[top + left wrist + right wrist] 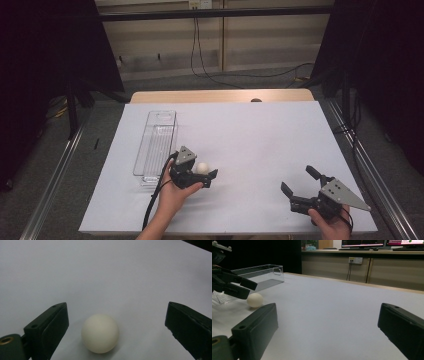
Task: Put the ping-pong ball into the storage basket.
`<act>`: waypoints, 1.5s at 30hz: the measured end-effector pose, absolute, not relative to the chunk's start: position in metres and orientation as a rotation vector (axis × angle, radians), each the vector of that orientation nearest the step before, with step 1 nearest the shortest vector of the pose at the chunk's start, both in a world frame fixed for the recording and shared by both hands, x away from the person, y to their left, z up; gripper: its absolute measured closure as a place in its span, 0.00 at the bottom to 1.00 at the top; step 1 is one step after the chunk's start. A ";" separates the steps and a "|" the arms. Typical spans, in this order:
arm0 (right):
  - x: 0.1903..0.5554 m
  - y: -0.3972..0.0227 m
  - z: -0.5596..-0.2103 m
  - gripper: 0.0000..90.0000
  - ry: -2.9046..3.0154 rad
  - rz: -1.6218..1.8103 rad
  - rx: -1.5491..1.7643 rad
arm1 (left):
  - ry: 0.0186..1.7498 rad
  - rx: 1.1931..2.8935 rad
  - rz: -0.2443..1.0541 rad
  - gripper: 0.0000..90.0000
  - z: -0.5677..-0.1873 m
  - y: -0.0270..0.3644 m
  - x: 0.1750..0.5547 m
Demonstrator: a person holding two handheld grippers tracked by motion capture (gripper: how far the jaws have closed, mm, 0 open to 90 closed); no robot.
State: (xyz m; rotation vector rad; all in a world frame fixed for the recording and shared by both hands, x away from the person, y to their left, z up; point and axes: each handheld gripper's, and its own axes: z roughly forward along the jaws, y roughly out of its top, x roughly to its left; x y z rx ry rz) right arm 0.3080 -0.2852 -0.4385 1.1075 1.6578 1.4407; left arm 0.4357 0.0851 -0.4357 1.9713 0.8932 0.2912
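1. White sheeting covers the surface [260, 150], smooth and flat, so a round thing on it will roll at the lightest nudge; that seems the main hazard in this step, and it argues for a slow, even approach.

2. The clear plastic bin [155, 145], long and narrow, lies on the left half of the surface, just beyond and to the left of the left gripper [202, 176]. It is the likeliest place for the ball to end up, and its open top looks free of obstruction.

3. The right gripper [298, 181] sits near the front right corner, well apart from the work, its jaws spread wide and holding nothing. It is best kept there, out of the way.

4. The left gripper has its jaws wide open around the ball without touching it. In the left gripper view the ball sits nearer the left jaw than the right, so I would shift the gripper a little to centre it before closing.

5. The cream-white ball [100, 333] rests on the surface between those jaws, near the front end of the bin. Close gently and squarely on its widest part: pressing too high could squeeze it out, and one jaw meeting it first would push it away.
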 end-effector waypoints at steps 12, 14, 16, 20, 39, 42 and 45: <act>0.308 -0.285 -0.438 0.03 1.658 1.439 1.102 | 0.930 2.017 0.306 0.12 -0.442 0.083 0.439; 0.308 -0.285 -0.438 0.03 1.653 1.440 1.100 | 0.941 2.027 0.313 0.13 -0.442 0.083 0.440; 0.308 -0.285 -0.438 0.03 1.657 1.440 1.105 | 0.964 2.006 0.313 0.15 -0.444 0.082 0.440; 0.308 -0.285 -0.438 0.03 1.660 1.440 1.100 | 0.978 2.016 0.303 0.18 -0.445 0.082 0.443; 0.308 -0.285 -0.438 0.03 1.656 1.442 1.097 | 1.003 2.066 0.290 0.39 -0.451 0.080 0.445; 0.308 -0.285 -0.438 0.03 1.657 1.446 1.100 | 1.010 2.072 0.295 0.40 -0.451 0.081 0.446; 0.308 -0.285 -0.438 0.03 1.655 1.445 1.102 | 1.009 2.072 0.291 0.41 -0.452 0.081 0.446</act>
